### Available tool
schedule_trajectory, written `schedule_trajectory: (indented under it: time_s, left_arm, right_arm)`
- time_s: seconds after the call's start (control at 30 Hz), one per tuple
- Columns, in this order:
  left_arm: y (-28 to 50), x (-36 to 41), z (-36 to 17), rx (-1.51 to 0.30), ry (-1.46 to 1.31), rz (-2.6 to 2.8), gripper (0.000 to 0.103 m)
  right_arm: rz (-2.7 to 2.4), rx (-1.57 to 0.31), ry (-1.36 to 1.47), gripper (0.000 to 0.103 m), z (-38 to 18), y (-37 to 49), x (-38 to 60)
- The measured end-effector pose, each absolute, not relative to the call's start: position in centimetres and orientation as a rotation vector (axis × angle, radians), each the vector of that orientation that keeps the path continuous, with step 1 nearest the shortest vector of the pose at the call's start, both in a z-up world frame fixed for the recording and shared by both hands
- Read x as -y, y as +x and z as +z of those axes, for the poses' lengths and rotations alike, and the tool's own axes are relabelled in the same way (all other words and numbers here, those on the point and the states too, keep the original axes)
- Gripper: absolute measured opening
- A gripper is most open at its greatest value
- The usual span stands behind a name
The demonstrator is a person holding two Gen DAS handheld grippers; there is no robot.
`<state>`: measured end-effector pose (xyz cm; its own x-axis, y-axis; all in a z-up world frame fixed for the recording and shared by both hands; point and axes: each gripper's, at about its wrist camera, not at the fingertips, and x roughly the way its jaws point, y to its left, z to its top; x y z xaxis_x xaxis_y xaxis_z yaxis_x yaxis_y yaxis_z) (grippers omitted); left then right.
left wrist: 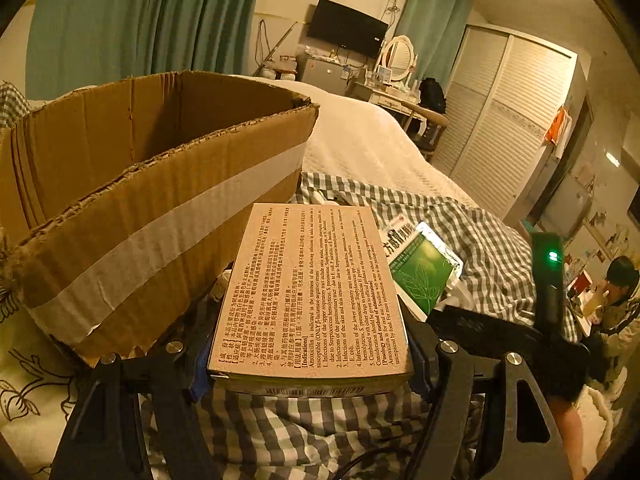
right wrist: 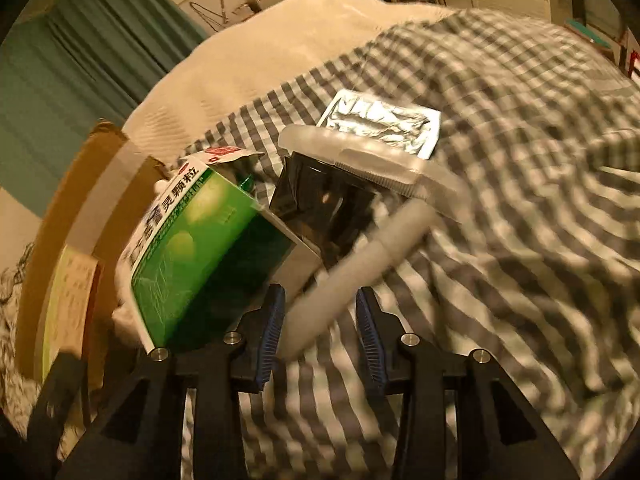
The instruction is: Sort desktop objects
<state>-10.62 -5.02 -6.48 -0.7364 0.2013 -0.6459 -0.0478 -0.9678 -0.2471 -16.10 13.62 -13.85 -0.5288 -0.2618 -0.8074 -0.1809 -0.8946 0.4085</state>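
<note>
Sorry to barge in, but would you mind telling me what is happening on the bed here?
A person is sorting small items on a grey-and-white checked cloth with two hand-held grippers. The left gripper holds a flat tan medicine box printed with text, lifted beside the open brown cardboard box with a white tape band. The right gripper stands with its jaws apart around a white plastic tube, not pressing it. A green medicine box, a dark shiny box and a crumpled silver foil packet lie unsorted.

corrugated cardboard box point(left wrist: 160, 184) rough | foil sachet point(right wrist: 380, 124) shiny, crinkled | checked cloth point(right wrist: 520, 160) matt
</note>
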Motion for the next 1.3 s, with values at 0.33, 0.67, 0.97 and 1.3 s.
schedule_trajectory:
  time_s: [0.33,0.67,0.97,1.3]
  left_arm:
    - [-11.8,5.3,-6.5,0.319,-1.053,2.796,0.075]
    - [-9.7,5.6,-4.1,0.324,-0.971,2.817,0.075]
    - [-10.0,5.3,-4.9,0.311,-0.972,2.822,0.075]
    - [-12.0,5.3,-6.2,0.310,-0.986,2.801,0.075]
  right_arm:
    - [-2.654,0.622,1.414,0.009,-12.7,-14.7,-14.4]
    - [-2.666,0.528,1.348,0.000,-8.1,-11.9,-14.4]
    - [-2.620,0.729,1.522,0.032,-14.1,-15.2,-14.1]
    - [-2.676,0.649,1.471,0.011,-14.4,-16.2,-14.1]
